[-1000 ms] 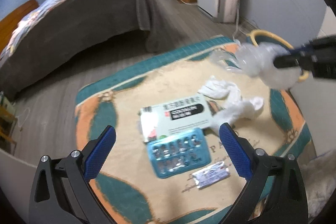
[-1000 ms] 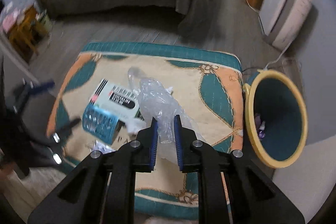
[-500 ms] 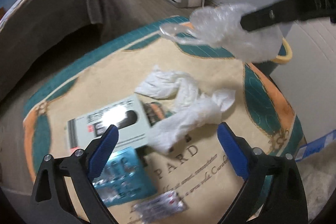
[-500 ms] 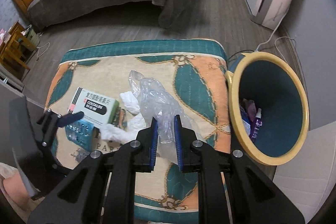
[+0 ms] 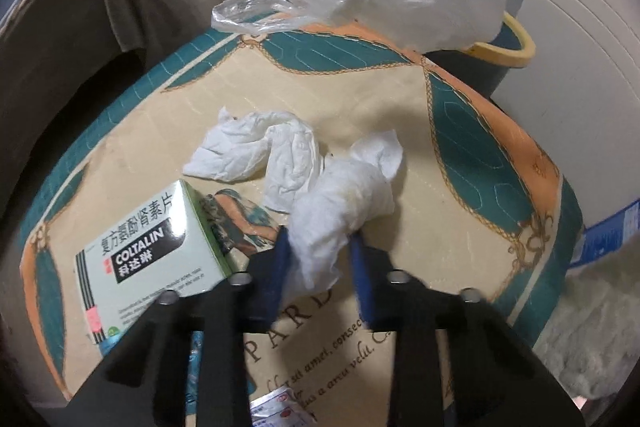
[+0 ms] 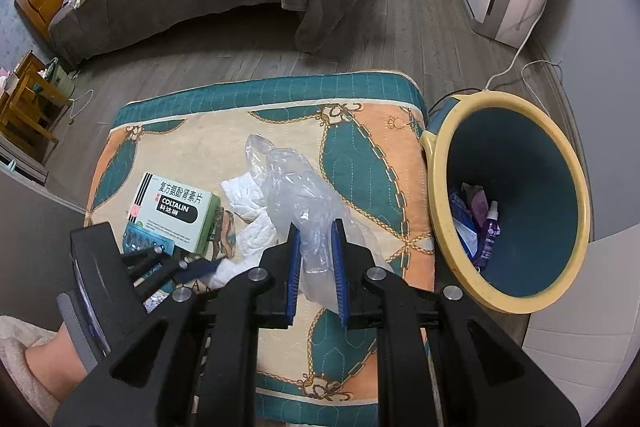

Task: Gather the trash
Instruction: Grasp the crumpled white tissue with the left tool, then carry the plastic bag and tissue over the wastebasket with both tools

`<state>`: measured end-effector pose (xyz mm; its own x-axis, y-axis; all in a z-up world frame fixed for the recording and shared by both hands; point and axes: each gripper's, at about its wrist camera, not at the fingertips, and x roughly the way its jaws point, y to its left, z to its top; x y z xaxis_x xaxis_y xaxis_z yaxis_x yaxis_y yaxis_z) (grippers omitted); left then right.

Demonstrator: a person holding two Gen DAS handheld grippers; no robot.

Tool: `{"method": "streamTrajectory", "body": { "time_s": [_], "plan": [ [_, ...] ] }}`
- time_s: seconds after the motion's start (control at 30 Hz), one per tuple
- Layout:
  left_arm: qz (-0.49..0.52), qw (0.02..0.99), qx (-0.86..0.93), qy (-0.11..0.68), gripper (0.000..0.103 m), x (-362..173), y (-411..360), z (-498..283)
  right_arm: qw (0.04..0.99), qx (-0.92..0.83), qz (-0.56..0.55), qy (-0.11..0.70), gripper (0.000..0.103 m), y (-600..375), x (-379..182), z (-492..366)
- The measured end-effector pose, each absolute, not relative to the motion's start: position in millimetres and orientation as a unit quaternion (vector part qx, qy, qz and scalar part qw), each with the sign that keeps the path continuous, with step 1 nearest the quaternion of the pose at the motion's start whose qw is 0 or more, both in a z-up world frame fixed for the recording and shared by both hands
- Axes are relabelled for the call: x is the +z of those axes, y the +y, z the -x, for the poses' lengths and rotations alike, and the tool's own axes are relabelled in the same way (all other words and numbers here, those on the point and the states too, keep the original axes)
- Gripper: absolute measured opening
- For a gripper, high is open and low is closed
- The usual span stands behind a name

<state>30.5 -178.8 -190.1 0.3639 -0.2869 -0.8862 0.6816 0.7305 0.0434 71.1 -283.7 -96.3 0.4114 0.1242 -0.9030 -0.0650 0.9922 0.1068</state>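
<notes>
Tissue [image 5: 340, 211] on the cushion [image 5: 460, 131] sits between our closing left gripper [image 5: 318, 267]; we squeeze it firmly, while the right gripper [image 6: 314, 263] clamps the plastic bag [image 6: 304, 195] beside the bin [image 6: 576, 179]

On the mat [image 6: 360, 155], the medicine box [image 6: 176, 211] lies at frame left of the tissues [image 6: 248, 199]; the bin [image 6: 516, 195] stands just right of the mat

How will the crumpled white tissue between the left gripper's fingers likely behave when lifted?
The tissue looks soft and wrinkled, so it will probably compress and droop rather than hold shape. It seems very light. The left gripper's jaws are closing around one end, so the loose flap may dangle, and the neighbouring tissue might drag along.
</notes>
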Motion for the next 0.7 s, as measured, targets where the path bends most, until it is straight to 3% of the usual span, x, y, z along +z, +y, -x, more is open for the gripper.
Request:
{"method": "streamTrajectory", "body": {
  "time_s": [0.17,0.7],
  "plan": [
    [-0.196,0.811,-0.308,0.457,0.012,-173.7,-176.0,-24.1,0.842,0.053,-0.031,0.536,0.014,-285.0,-93.3,-70.9],
    [-0.151,0.871,-0.252,0.394,0.011,-91.5,-151.3,-45.6,0.881,0.020,-0.043,0.472,0.014,-313.2,-50.8,-69.3]
  ]
}}
